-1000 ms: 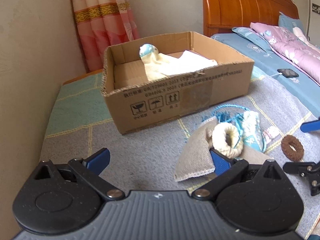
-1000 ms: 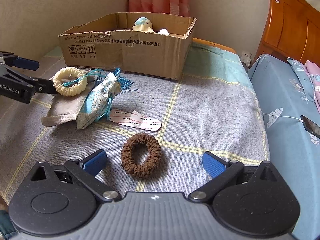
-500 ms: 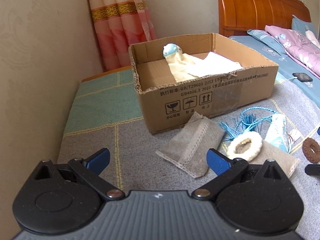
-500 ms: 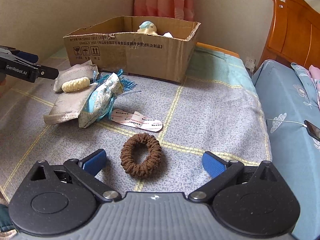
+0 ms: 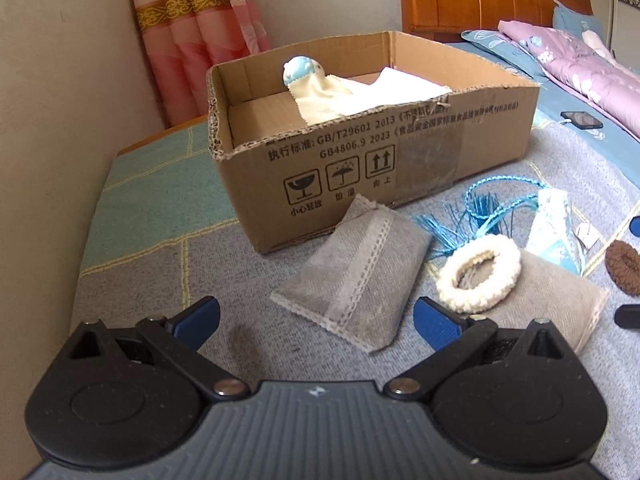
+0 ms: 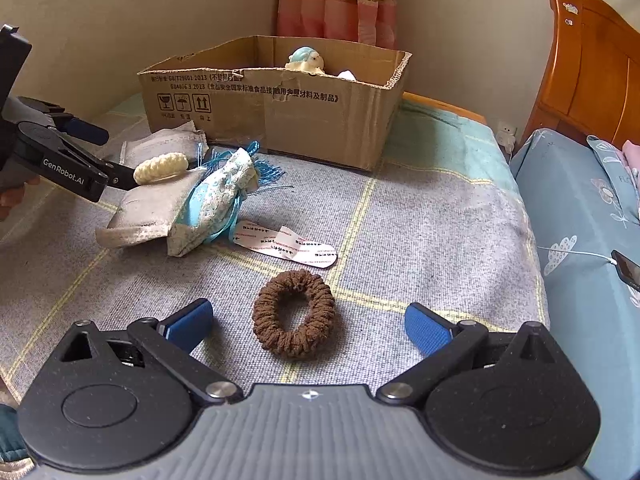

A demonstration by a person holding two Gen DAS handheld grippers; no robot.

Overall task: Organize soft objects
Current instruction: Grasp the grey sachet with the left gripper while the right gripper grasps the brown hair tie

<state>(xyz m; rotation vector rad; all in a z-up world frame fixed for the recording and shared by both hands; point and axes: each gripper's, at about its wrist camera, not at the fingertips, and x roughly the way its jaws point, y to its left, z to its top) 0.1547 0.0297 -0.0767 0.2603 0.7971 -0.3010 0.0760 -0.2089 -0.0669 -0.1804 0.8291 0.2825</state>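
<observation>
Left wrist: your left claw [image 5: 316, 316], spread wide and empty, has pulled back; the cream scrunchie [image 5: 478, 274] lies released on a grey pouch [image 5: 560, 300].

Right wrist: your right claw [image 6: 308, 324], wide open, brackets the brown scrunchie [image 6: 294, 312], ungrasped, short of the cardboard box [image 6: 280, 112].

Grey checked blanket [image 6: 420, 220], cardboard box [image 6: 312, 120], grey pouches [image 5: 360, 276], brown scrunchie [image 6: 294, 318], paper label [image 6: 284, 244]
</observation>
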